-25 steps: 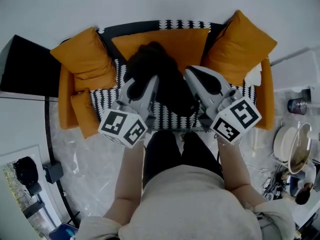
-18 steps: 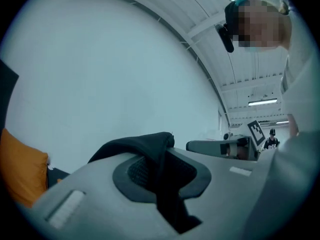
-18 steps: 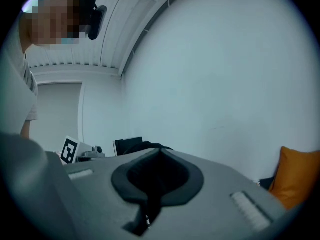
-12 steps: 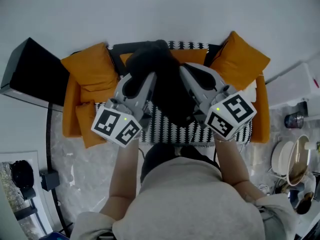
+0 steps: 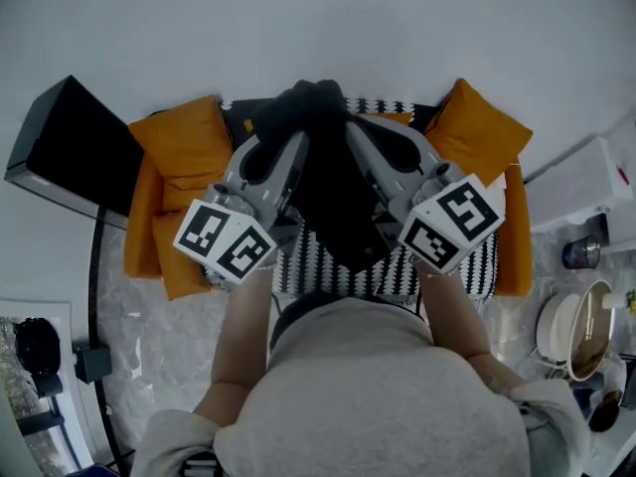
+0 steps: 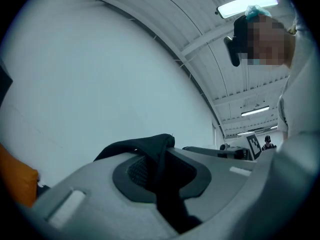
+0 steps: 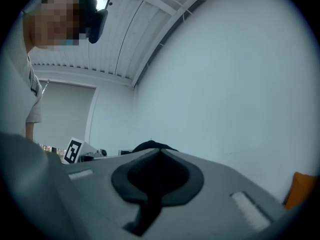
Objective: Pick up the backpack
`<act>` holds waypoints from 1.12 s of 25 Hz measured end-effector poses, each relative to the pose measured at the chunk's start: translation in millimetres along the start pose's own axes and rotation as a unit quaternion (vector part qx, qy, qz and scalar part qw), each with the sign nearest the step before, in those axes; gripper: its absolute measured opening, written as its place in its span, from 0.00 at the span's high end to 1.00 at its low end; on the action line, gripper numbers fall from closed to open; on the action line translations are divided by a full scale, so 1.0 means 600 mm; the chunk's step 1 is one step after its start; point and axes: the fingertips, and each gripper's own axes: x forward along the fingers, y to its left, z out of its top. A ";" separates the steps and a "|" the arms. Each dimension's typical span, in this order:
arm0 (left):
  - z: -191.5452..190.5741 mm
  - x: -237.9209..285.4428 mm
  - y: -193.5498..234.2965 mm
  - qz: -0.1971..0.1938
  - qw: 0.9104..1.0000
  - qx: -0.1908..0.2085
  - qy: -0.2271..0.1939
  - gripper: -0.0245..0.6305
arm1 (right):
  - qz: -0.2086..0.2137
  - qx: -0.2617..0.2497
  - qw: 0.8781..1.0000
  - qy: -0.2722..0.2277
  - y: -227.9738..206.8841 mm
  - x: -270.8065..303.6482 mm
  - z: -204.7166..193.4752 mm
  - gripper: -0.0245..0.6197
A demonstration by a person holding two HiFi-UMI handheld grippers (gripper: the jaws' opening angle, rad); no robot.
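The black backpack (image 5: 333, 187) hangs in the air above the sofa seat, held at its top between my two grippers. My left gripper (image 5: 296, 139) is shut on a fold of the bag's black strap (image 6: 140, 145), which bunches out over the jaw tips in the left gripper view. My right gripper (image 5: 354, 135) is shut on black fabric (image 7: 150, 145) at the other side of the bag's top. Both grippers point slightly upward at the white wall. The bag's lower part hangs down between my forearms.
Below stands an orange sofa (image 5: 512, 227) with a black-and-white patterned seat cover (image 5: 437, 266) and orange cushions (image 5: 184, 142) (image 5: 477, 127). A black box (image 5: 70, 142) stands at the left. A white unit (image 5: 586, 182) and a pot (image 5: 581, 326) are at the right.
Both grippers have risen together with the backpack, lifting it up off the sofa seat. The sofa now looks smaller and lower behind the bag.
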 end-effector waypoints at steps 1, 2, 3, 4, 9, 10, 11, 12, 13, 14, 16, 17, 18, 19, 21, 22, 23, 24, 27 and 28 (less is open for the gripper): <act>0.004 0.000 -0.002 -0.001 1.000 0.001 -0.003 0.88 | 0.002 -0.003 1.000 -0.001 0.002 0.000 0.002 0.96; 0.007 0.001 -0.004 -0.002 1.000 0.003 -0.005 0.88 | 0.003 -0.006 1.000 -0.002 0.003 -0.001 0.004 0.96; 0.009 0.001 -0.007 -0.004 1.000 0.005 -0.007 0.88 | 0.004 -0.008 1.000 -0.003 0.004 -0.001 0.005 0.96; 0.011 0.002 -0.009 -0.005 1.000 0.008 -0.009 0.88 | 0.005 -0.008 1.000 -0.005 0.005 -0.001 0.006 0.96; 0.019 -0.004 -0.011 -0.003 1.000 0.007 -0.026 0.88 | 0.016 -0.016 1.000 -0.005 0.013 0.002 0.005 0.96; 0.019 -0.005 -0.011 -0.002 1.000 0.006 -0.028 0.88 | 0.017 -0.019 1.000 -0.005 0.015 0.001 0.005 0.96; 0.019 -0.007 -0.012 -0.001 1.000 0.005 -0.028 0.88 | 0.017 -0.021 1.000 -0.006 0.016 0.000 0.006 0.96; 0.018 -0.008 -0.012 0.001 1.000 0.003 -0.028 0.88 | 0.016 -0.021 1.000 -0.007 0.017 -0.002 0.007 0.96; 0.017 -0.010 -0.012 0.003 1.000 0.002 -0.028 0.88 | 0.016 -0.021 1.000 -0.007 0.018 -0.002 0.007 0.96; 0.017 -0.012 -0.012 0.003 1.000 0.000 -0.028 0.88 | 0.017 -0.023 1.000 -0.008 0.020 -0.003 0.007 0.96; 0.016 -0.014 -0.013 0.003 1.000 -0.001 -0.027 0.88 | 0.017 -0.027 0.999 -0.008 0.023 -0.004 0.007 0.96; 0.015 -0.014 -0.013 0.003 1.000 -0.001 -0.027 0.88 | 0.016 -0.029 0.999 -0.007 0.023 -0.004 0.006 0.96; 0.014 -0.014 -0.014 0.003 1.000 0.000 -0.026 0.88 | 0.015 -0.030 0.999 -0.007 0.023 -0.004 0.005 0.96; 0.013 -0.014 -0.014 0.003 1.000 0.000 -0.025 0.88 | 0.014 -0.030 0.999 -0.007 0.023 -0.004 0.004 0.96; 0.010 -0.014 -0.013 0.003 1.000 -0.001 -0.023 0.88 | 0.014 -0.031 0.999 -0.005 0.023 -0.003 0.002 0.96; 0.010 -0.013 -0.013 0.002 1.000 -0.001 -0.021 0.88 | 0.015 -0.031 0.999 -0.004 0.023 -0.002 0.001 0.96; 0.009 -0.014 -0.012 0.002 1.000 -0.002 -0.021 0.88 | 0.015 -0.031 0.999 -0.003 0.022 -0.002 -0.001 0.96; 0.009 -0.014 -0.012 0.001 1.000 -0.003 -0.021 0.88 | 0.016 -0.032 0.999 -0.001 0.022 -0.002 -0.003 0.96; 0.012 -0.020 -0.013 0.001 1.000 -0.003 -0.024 0.88 | 0.016 -0.031 0.999 0.006 0.022 -0.002 -0.011 0.96; 0.012 -0.021 -0.013 0.001 1.000 -0.003 -0.025 0.88 | 0.016 -0.031 0.999 0.007 0.023 -0.002 -0.013 0.96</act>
